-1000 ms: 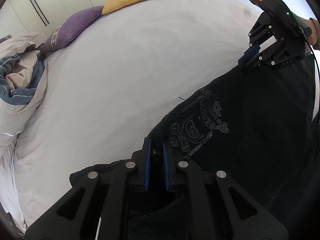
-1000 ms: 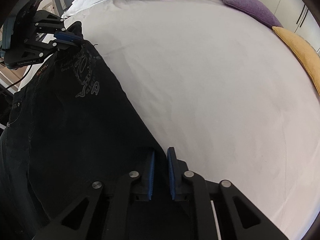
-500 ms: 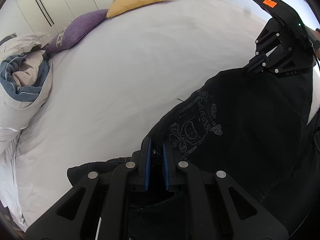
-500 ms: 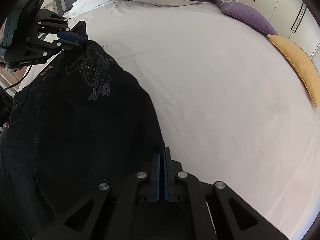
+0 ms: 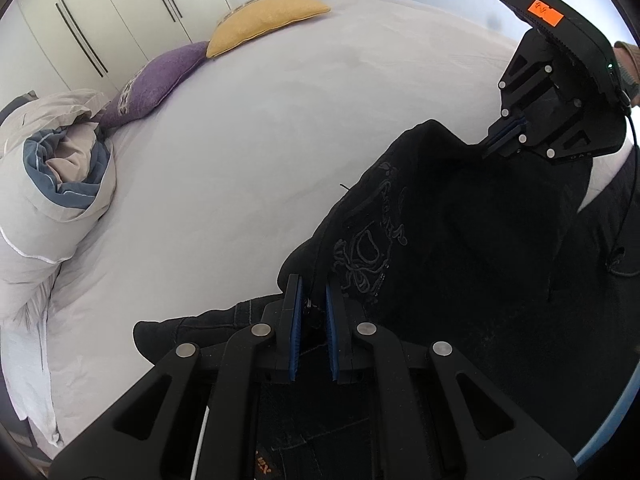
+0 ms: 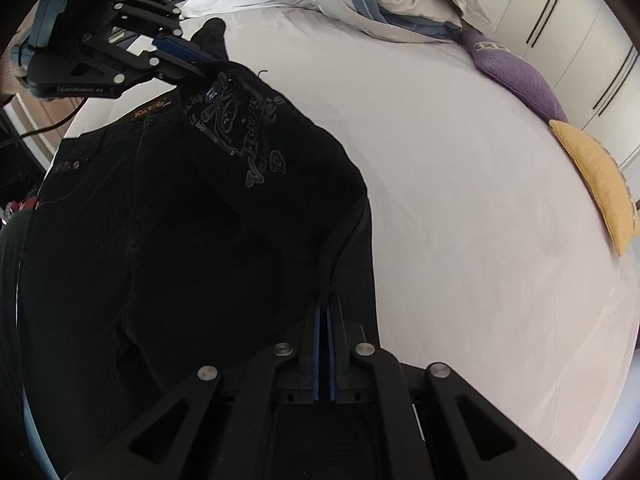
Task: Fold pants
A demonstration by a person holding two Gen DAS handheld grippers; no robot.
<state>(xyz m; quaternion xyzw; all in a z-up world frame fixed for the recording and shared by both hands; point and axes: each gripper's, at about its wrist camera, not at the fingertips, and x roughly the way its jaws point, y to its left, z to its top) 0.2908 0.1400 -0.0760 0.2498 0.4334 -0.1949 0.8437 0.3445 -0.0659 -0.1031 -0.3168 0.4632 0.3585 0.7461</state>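
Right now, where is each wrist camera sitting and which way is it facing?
Left wrist: on the left gripper, angled down across the white bed sheet; its blue pads clamp the black printed pants; the right gripper and a sleeve show at upper right.
Right wrist: on the right gripper, angled down over the same pants; the left gripper shows at upper left.
Shared: pants, sheet, purple cushion, yellow cushion, rumpled grey-blue duvet, white wardrobe doors.

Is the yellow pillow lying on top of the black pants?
No, the yellow pillow lies at the far edge of the bed, well away from the black pants.
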